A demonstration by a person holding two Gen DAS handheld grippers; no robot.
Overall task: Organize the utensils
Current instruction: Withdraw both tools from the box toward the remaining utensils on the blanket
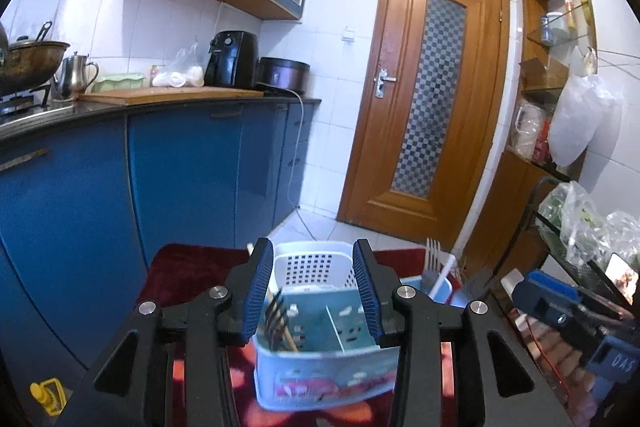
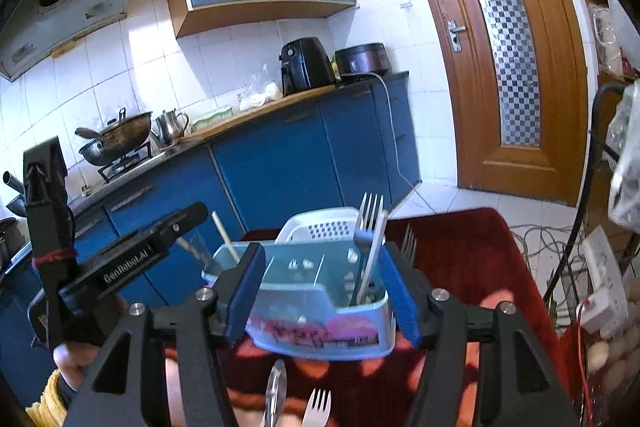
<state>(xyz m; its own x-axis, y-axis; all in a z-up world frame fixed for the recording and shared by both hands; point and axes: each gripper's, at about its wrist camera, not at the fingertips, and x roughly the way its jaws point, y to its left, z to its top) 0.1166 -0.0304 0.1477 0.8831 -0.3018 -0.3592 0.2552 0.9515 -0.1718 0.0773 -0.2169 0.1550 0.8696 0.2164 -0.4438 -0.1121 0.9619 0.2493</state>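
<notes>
While jaws gape, caddy (image 1: 320,379) seemingly unheld

Utensil caddy (image 2: 320,307) on table (image 2: 472,267), forks (image 2: 370,227) upright in its right compartment, kitchen counter (image 2: 280,107) behind

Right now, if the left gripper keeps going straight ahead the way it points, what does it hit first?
Most likely the utensil caddy, which sits straight ahead between the open left gripper fingers; depth is hard to judge.

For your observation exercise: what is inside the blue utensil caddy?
The caddy holds an upright fork at right and a wooden stick at left; its wall hides their lower ends.
</notes>
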